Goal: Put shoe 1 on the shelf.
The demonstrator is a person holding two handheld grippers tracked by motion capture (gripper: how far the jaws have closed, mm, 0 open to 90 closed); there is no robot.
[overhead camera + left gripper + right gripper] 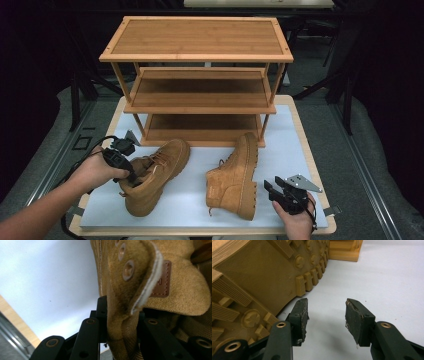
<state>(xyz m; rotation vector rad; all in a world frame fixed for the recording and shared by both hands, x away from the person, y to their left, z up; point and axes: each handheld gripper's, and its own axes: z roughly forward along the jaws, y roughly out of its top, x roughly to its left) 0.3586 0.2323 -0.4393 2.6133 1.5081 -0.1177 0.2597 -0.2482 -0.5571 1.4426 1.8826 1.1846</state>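
— Closest to us are the two hands at the near edge of the worktop (pixel 300 150), each one with a tool. Do you see the right tool (pixel 272 189)?

— Yes. It is held low at the near right corner, and its two black jaws stand apart with nothing between them. In the right gripper view only the pale blue mat (pixel 387 277) lies in the gap.

— And what is beside it?

— The right boot (pixel 235 180). It lies on its side, so the lugged sole (pixel 262 272) faces the right tool. The left jaw is just beside the sole edge, but I cannot tell if it touches.

— What about the left tool (pixel 131 176)?

— That one has closed on the left boot (pixel 155 172). The left gripper view shows it well: the jaws sit one on each side of the suede collar (pixel 117 322), near the metal eyelets (pixel 128 270), and the suede is pinched between them. A small brown leather label (pixel 162 277) is on the tongue behind.

— Where is this left boot standing?

— On the mat at the near left, the toe pointing away to the right, toward the wooden shoe rack (pixel 197 80). The toe is near the rack's lowest shelf but not on it.

— And the rack?

— It stands at the far side of the worktop, three shelves of light wood. The toe of the right boot comes close to its front right leg.
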